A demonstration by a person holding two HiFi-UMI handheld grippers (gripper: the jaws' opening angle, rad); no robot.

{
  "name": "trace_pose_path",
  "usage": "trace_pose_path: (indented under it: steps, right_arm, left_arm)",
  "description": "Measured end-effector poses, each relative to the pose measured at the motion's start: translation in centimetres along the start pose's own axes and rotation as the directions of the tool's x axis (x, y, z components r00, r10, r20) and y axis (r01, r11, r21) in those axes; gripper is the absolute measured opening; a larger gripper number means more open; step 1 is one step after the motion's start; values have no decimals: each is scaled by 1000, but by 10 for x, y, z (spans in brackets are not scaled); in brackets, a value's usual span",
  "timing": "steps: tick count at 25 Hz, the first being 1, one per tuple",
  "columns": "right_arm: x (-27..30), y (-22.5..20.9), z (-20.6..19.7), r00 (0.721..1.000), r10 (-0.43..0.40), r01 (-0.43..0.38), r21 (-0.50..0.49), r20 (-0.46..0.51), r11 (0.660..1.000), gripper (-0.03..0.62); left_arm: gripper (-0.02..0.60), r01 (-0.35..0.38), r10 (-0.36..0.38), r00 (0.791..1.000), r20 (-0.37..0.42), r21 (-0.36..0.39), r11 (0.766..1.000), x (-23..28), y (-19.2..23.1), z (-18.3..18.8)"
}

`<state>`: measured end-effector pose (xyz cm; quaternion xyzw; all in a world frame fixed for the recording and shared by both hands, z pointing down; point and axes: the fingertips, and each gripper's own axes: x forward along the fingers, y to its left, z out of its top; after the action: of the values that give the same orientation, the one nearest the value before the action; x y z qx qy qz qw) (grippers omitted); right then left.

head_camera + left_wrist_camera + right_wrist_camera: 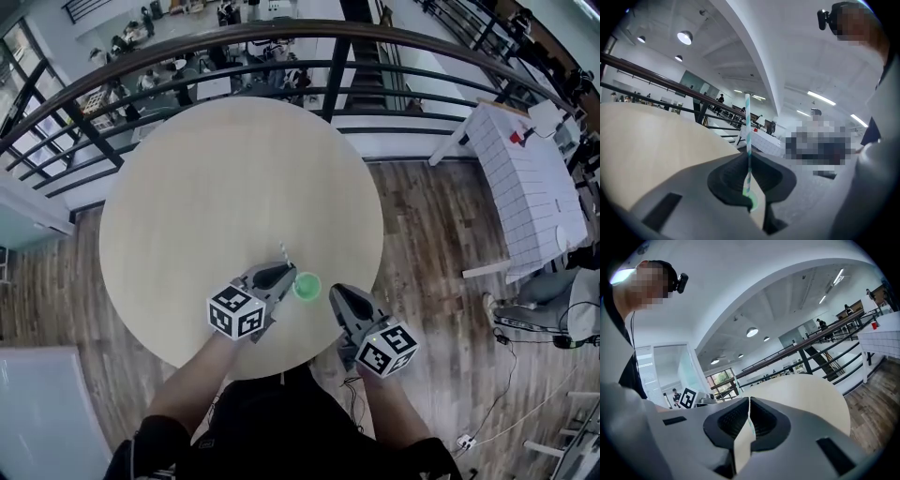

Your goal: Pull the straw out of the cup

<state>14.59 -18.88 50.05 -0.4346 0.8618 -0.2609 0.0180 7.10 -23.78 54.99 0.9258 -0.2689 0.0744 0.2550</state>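
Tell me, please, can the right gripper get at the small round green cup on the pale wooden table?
Probably yes: the right gripper lies just beside the small round green cup, with nothing between them. The left gripper, shut on the pale striped straw, is on the cup's other side.

You wear a black short-sleeved shirt. At the table's near edge, your grey left gripper and right gripper carry black-and-white marker cubes.

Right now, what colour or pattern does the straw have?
The straw is white with pale green stripes. It shows best in the left gripper view.
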Motion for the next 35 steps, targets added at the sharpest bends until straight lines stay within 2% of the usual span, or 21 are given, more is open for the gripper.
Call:
trace_pose_path:
  steps: [15,23,28,35]
  right_arm:
    - [-24,40,36,996,77,-75,-43,41,996,25]
    - [-34,82,55,989,140,-134,-101,53,986,25]
    - [-40,97,77,982,168,-153,-152,91,977,23]
    - [-50,101,93,979,161,-134,-196,128,971,22]
  left_arm:
    - [26,-128,120,986,116,65,990,-72,-37,58]
    - [25,-218,179,961,209,179,959,-120,-62,90]
    - [26,-256,204,946,251,192,948,-143,-75,102]
    - [25,-302,243,932,269,203,931,-160,-78,106]
